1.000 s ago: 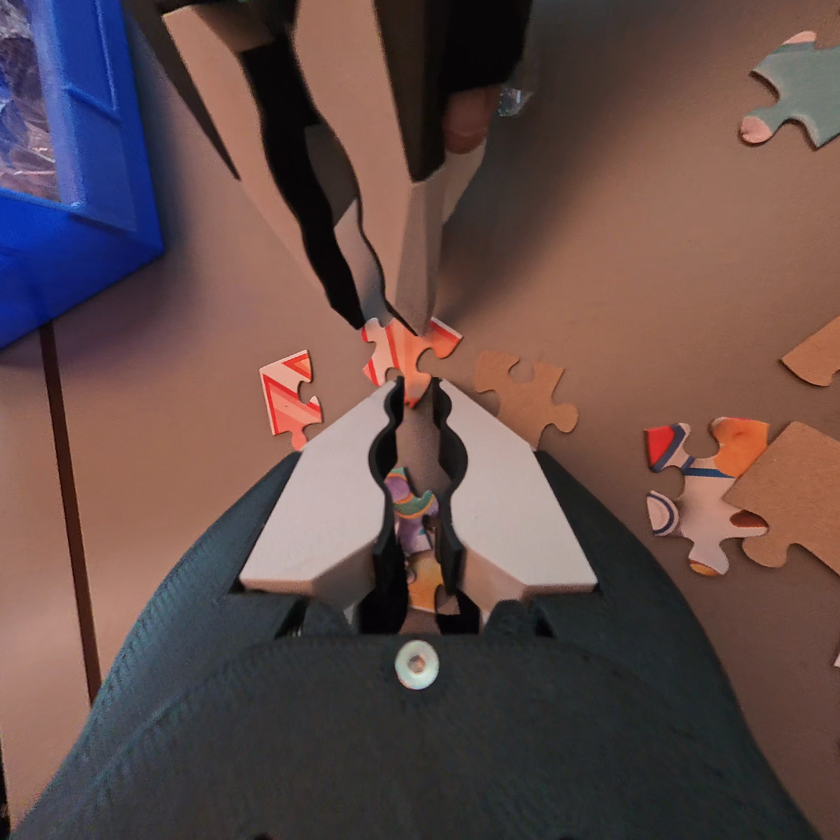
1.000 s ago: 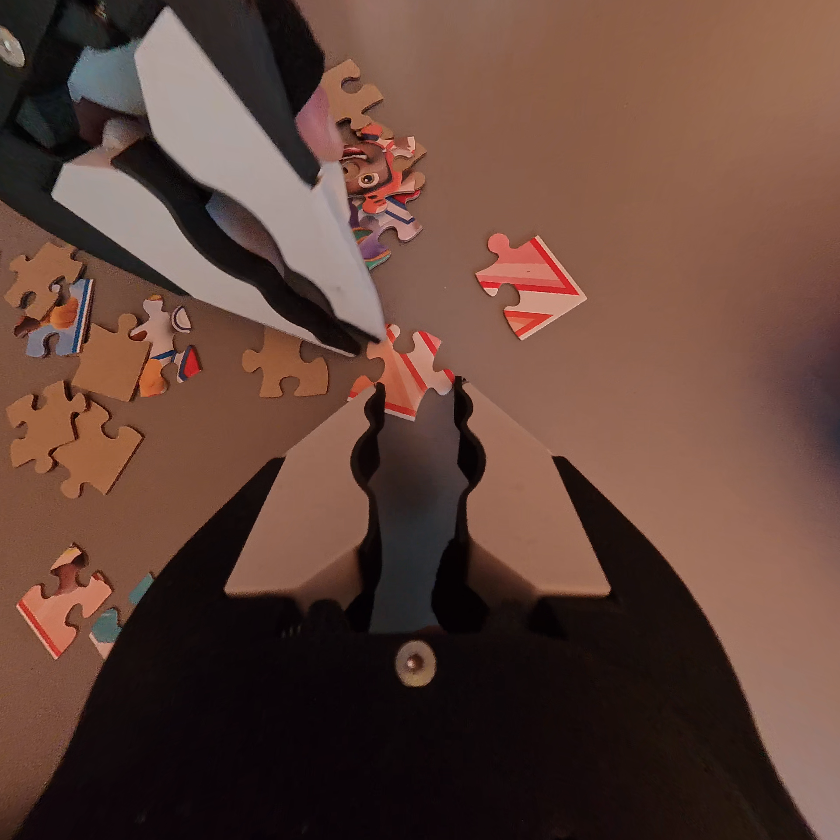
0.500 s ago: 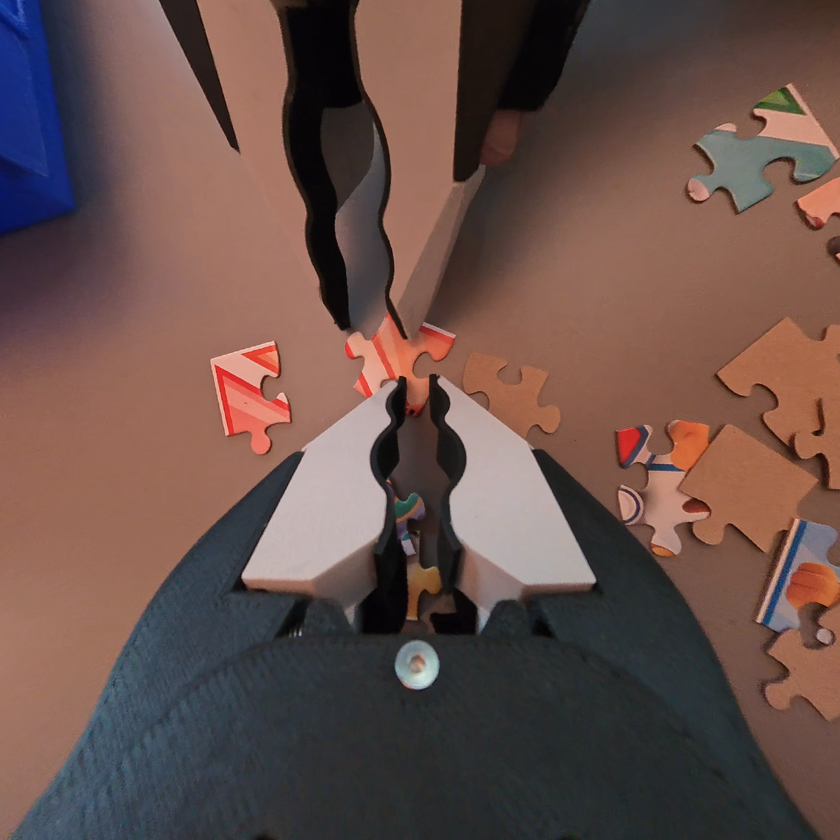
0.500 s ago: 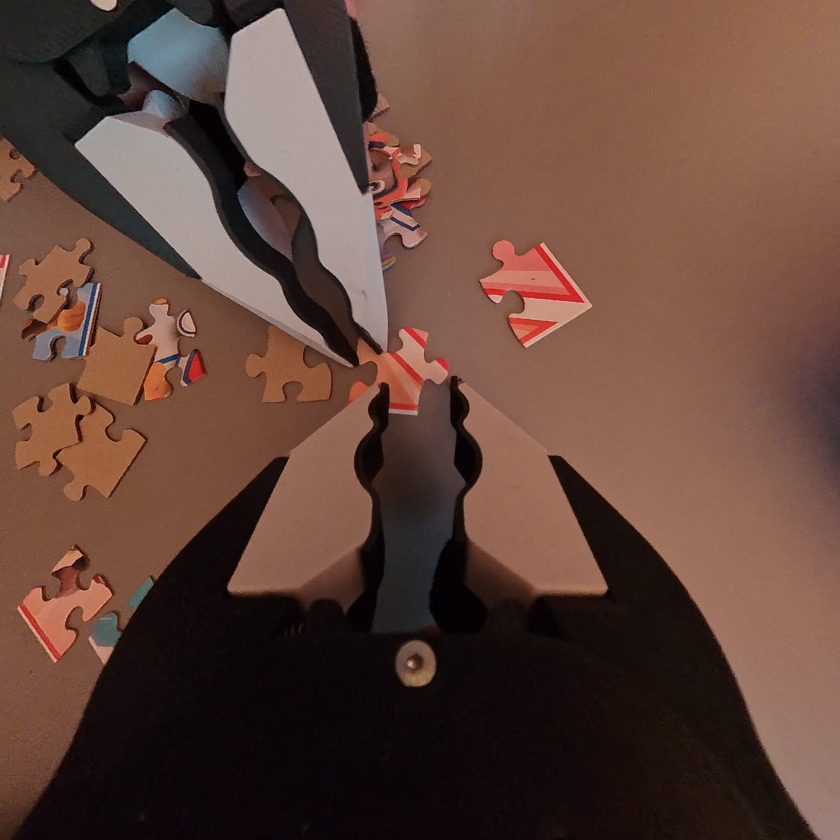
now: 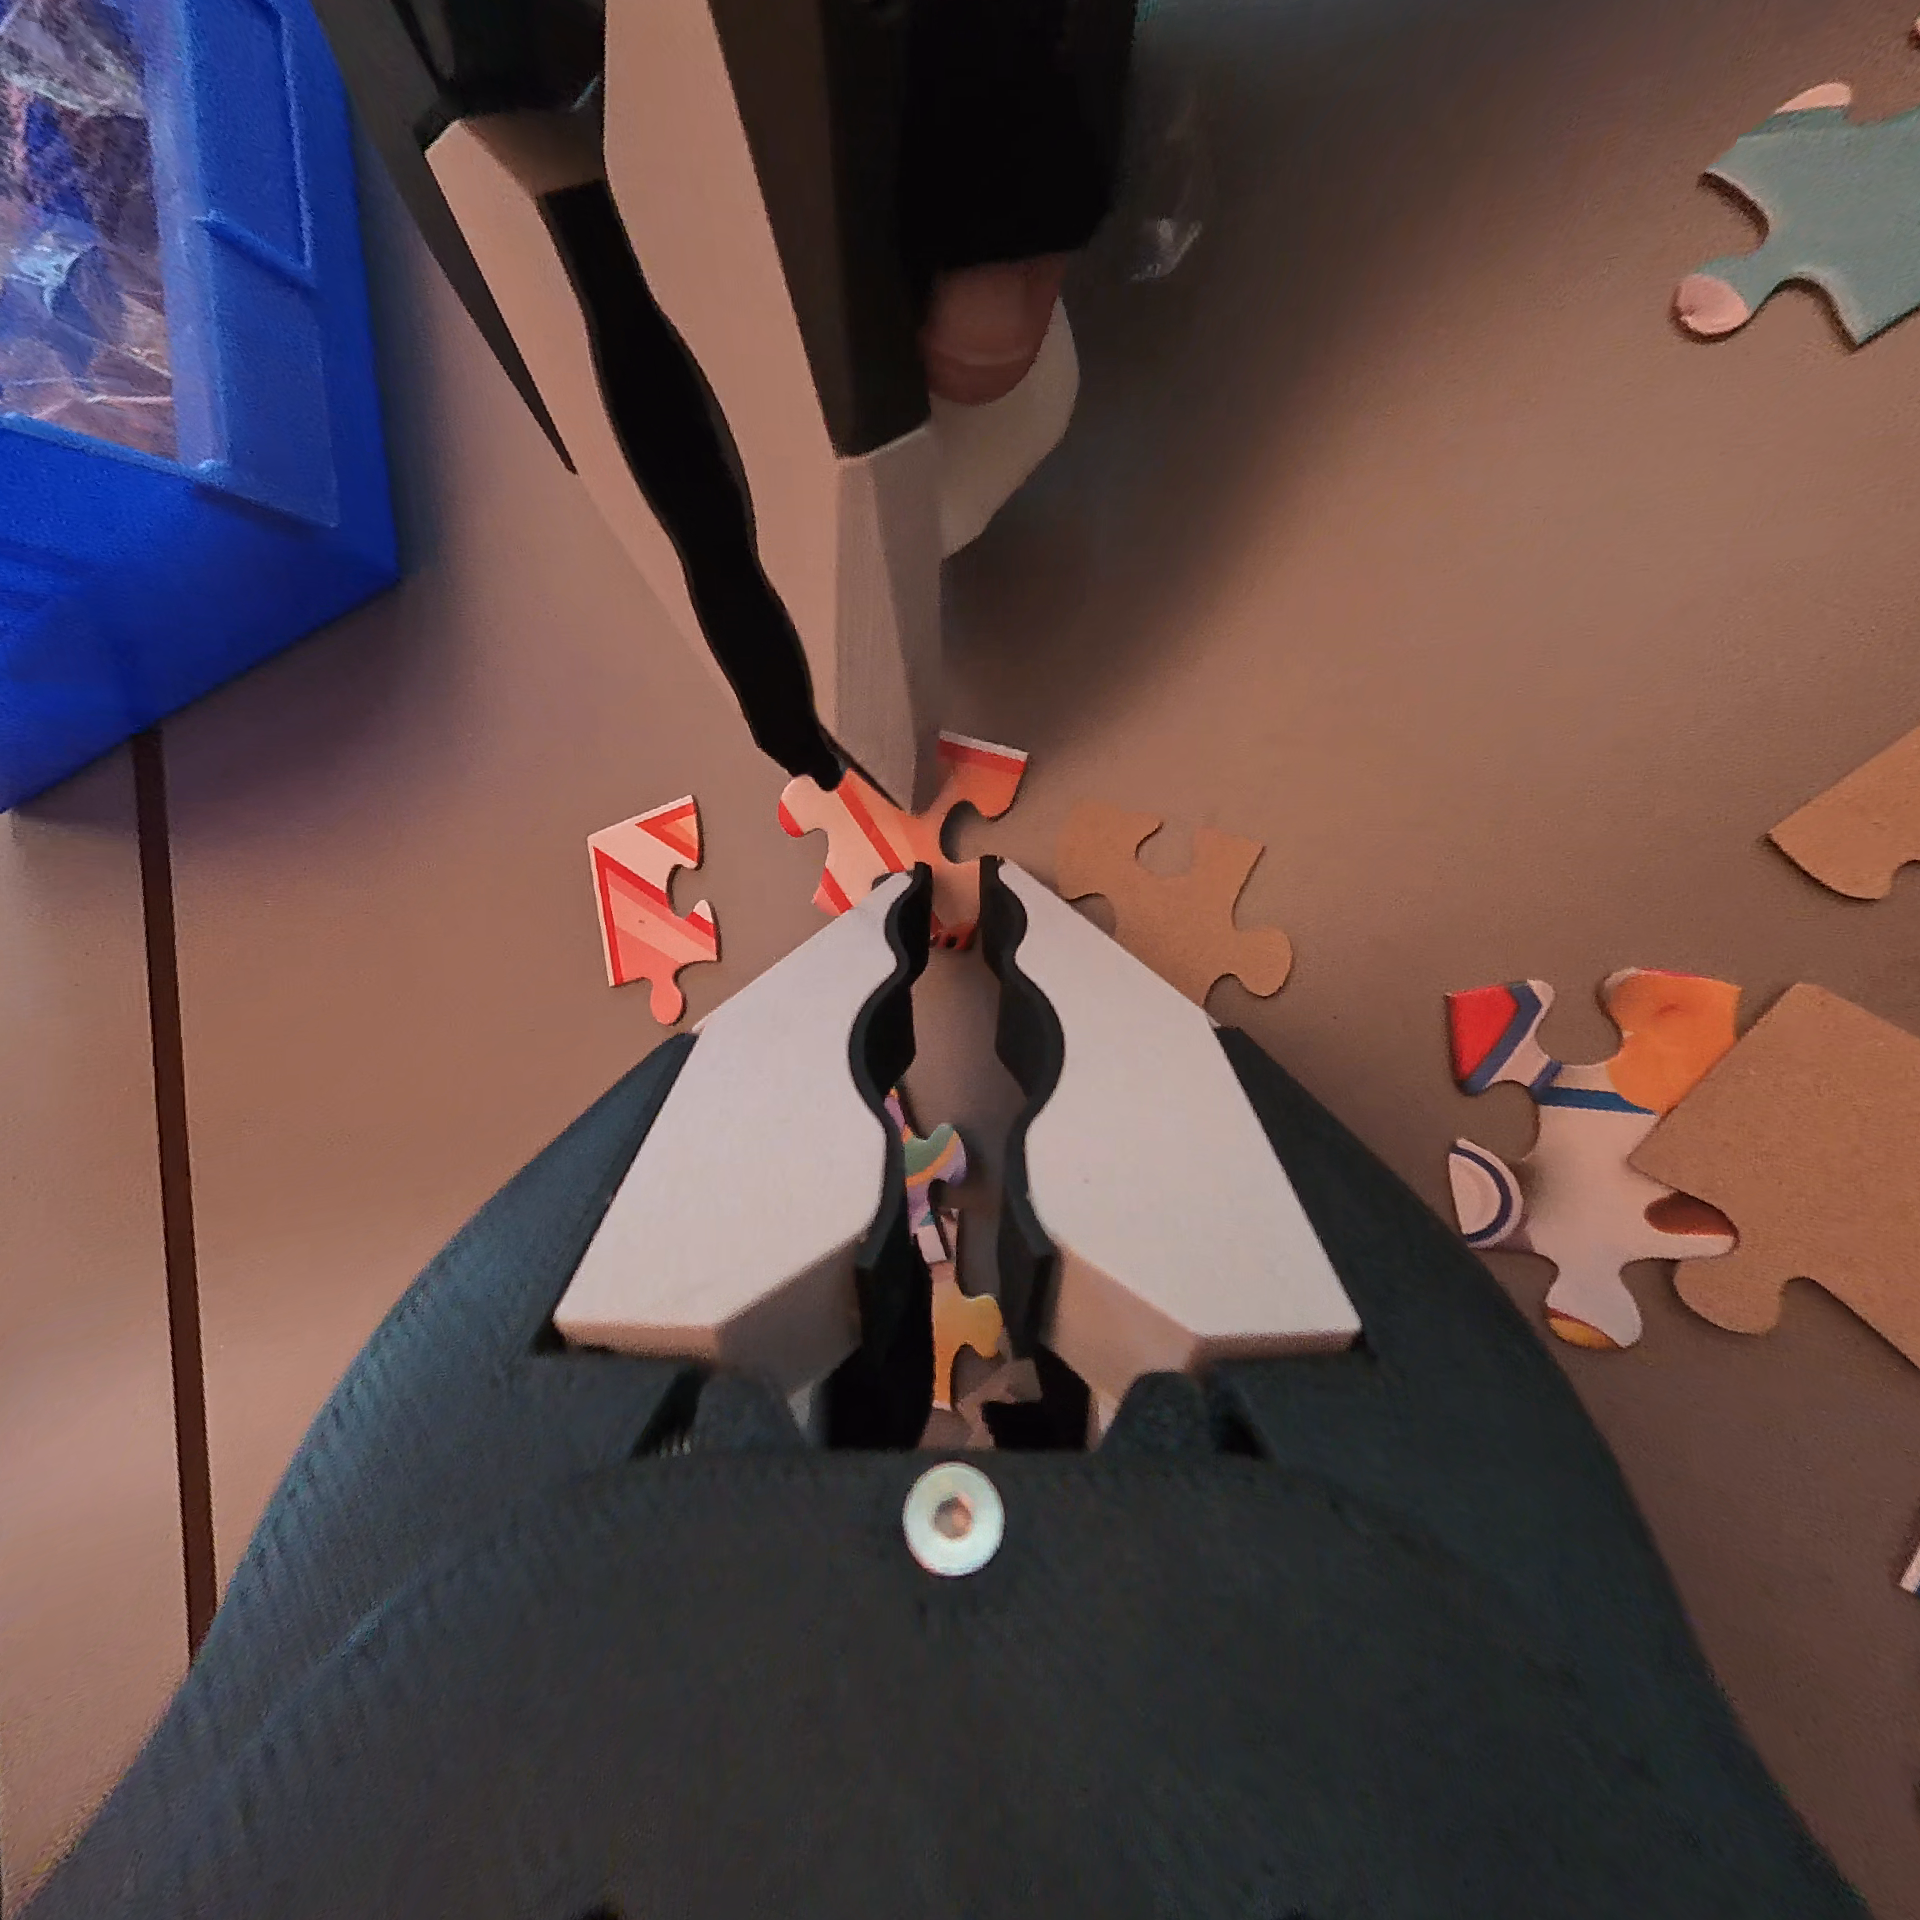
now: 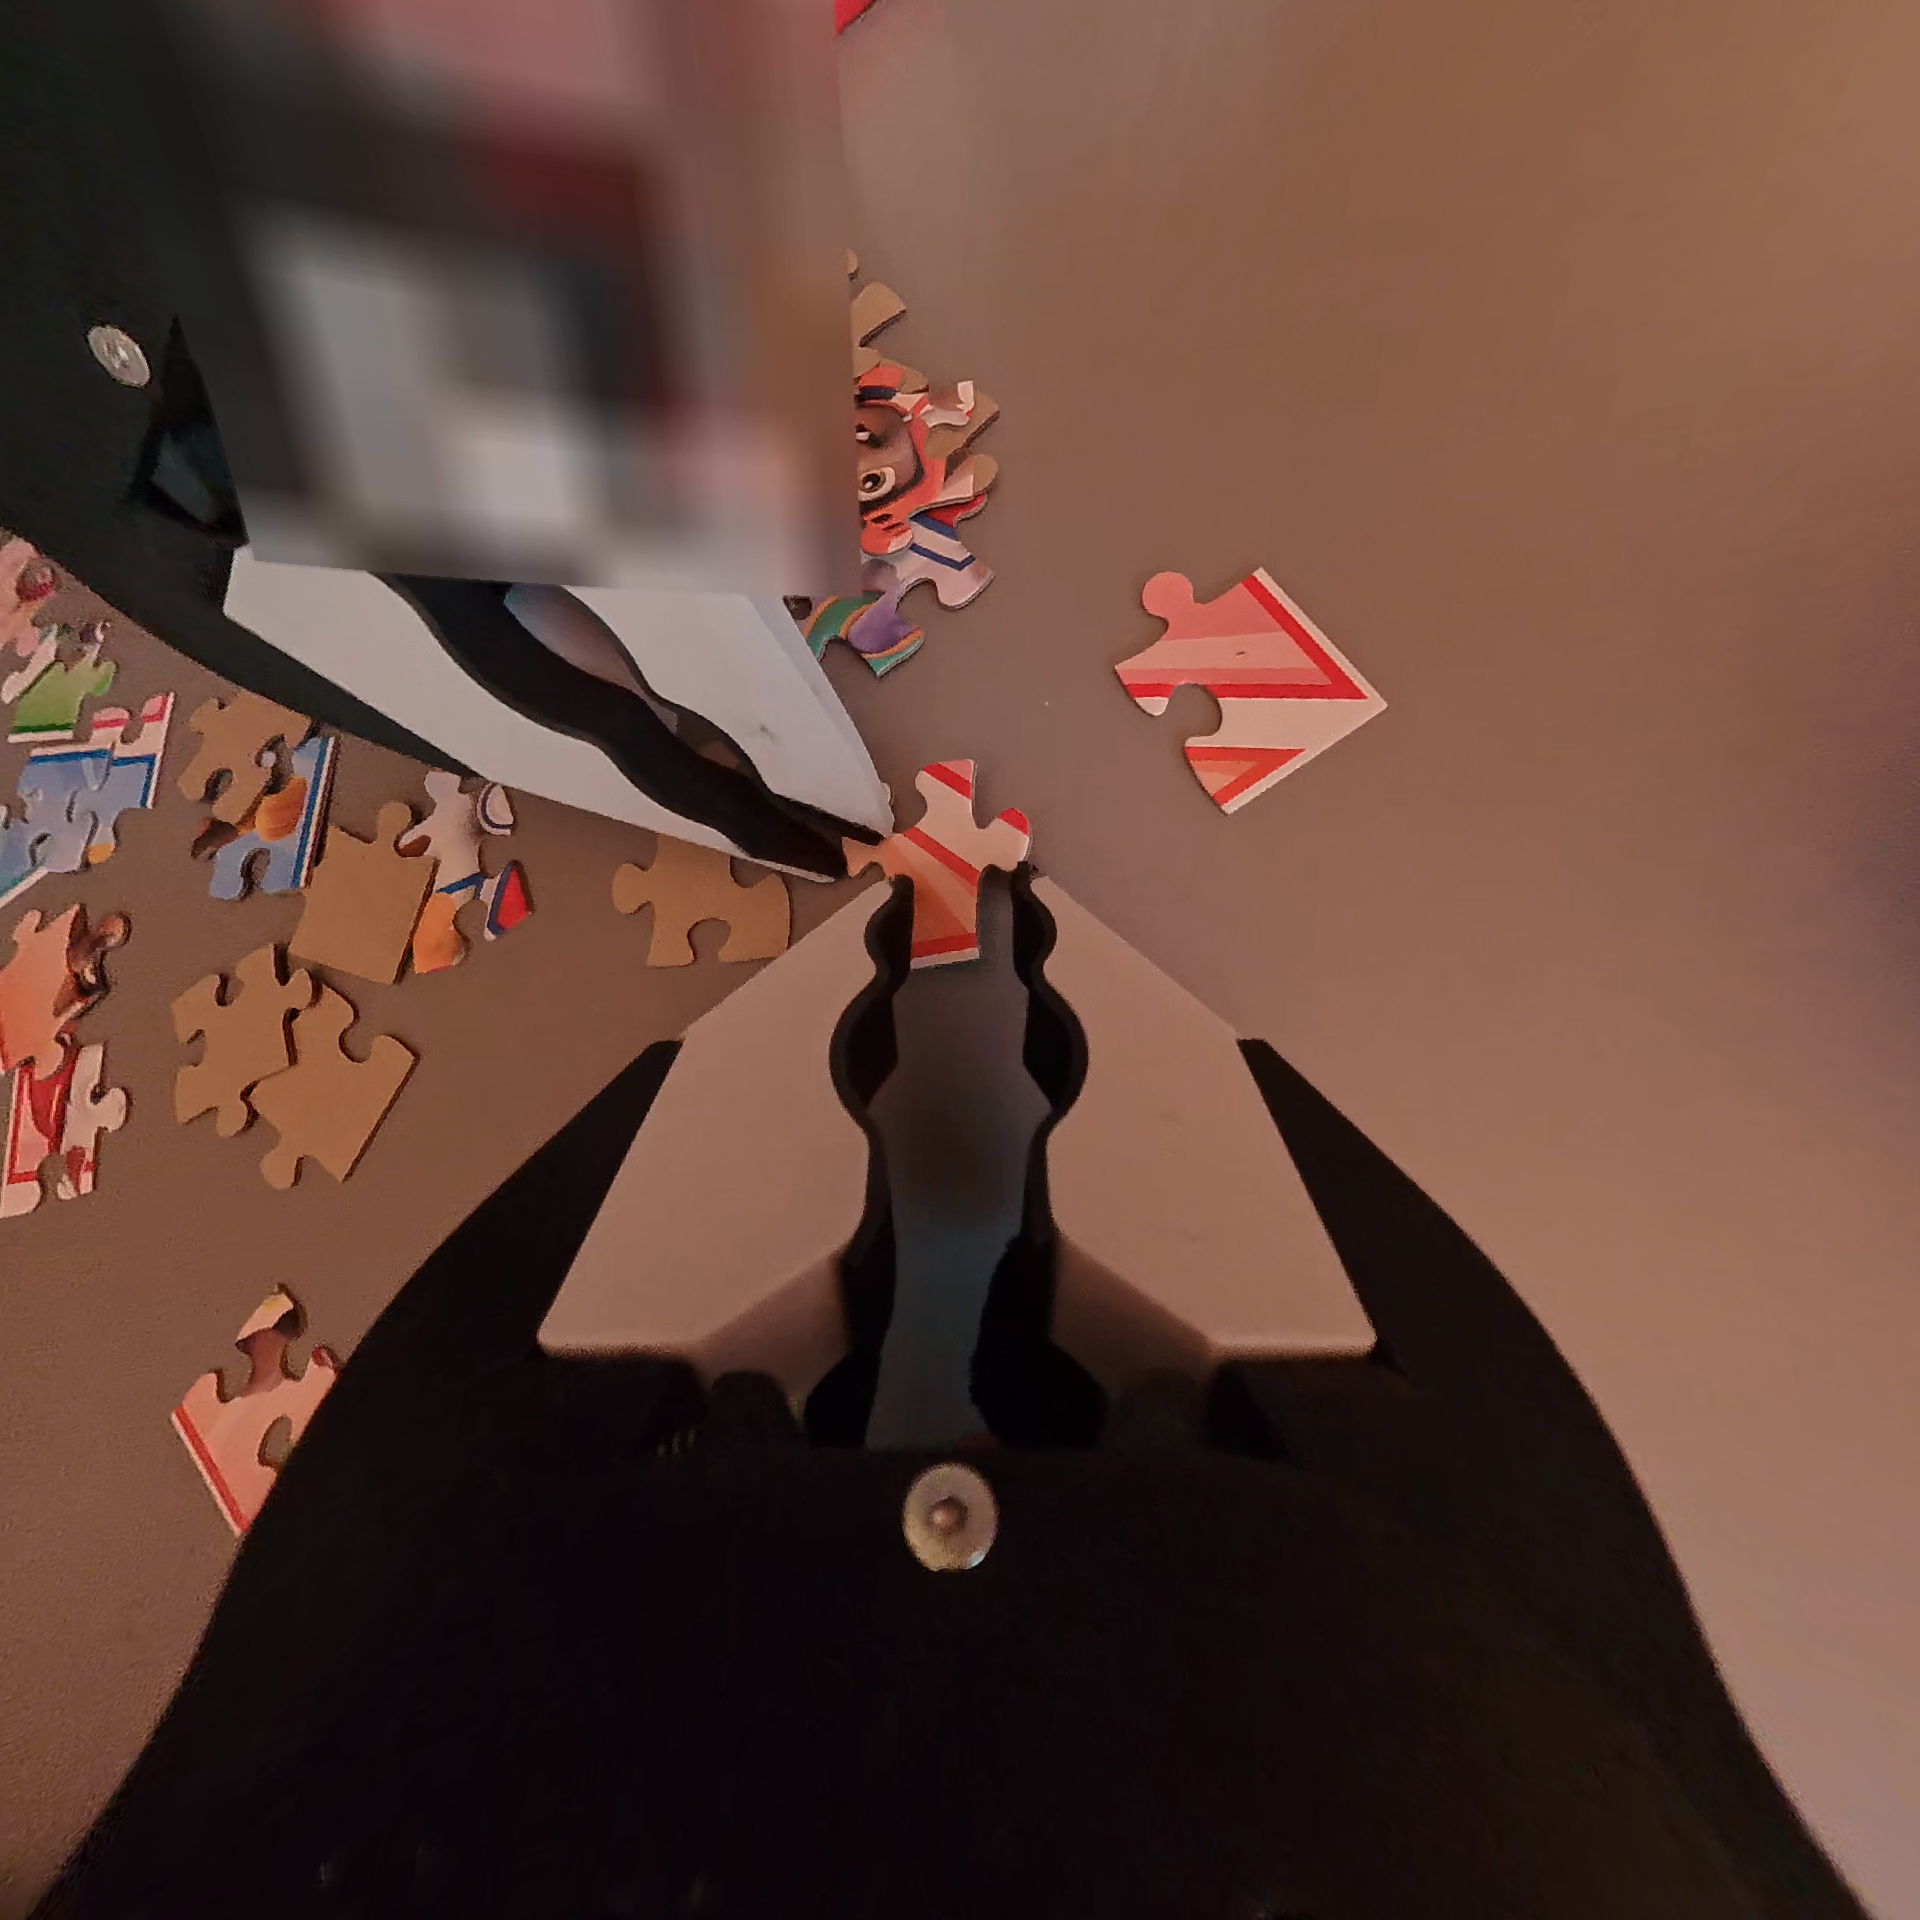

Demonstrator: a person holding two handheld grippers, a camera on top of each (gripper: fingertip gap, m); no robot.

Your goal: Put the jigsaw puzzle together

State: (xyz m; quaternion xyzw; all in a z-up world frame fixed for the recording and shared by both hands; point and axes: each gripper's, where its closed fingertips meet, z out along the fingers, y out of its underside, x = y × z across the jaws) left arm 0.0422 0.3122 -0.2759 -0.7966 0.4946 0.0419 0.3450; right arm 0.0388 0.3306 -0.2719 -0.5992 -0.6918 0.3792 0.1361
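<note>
A red, orange and white striped puzzle piece [image 5: 883, 831] lies picture-up on the grey table, and it also shows in the right wrist view [image 6: 951, 862]. My left gripper [image 5: 954, 904] is almost closed, and its tips pinch the piece's near tab. My right gripper [image 6: 961, 883] reaches in from the opposite side. Its jaws are narrowly apart and straddle the piece's body, with a sliver of table showing beside it. A striped corner piece [image 5: 649, 904] lies flat just beside them; the right wrist view [image 6: 1252, 686] shows it too.
A blue bin [image 5: 156, 416] stands at the far left. A face-down brown piece [image 5: 1174, 909] lies right of the tips. Loose pieces [image 5: 1569, 1153] are scattered at the right. A partly joined cluster [image 6: 914, 488] lies under the left gripper, with several more pieces [image 6: 291, 1070] nearby. Left and right tips are no more than a few centimetres apart.
My right gripper's jaws have narrowed around the striped piece. My left gripper has swung and tilted but keeps its tips on the same piece. The piece has stayed in place.
</note>
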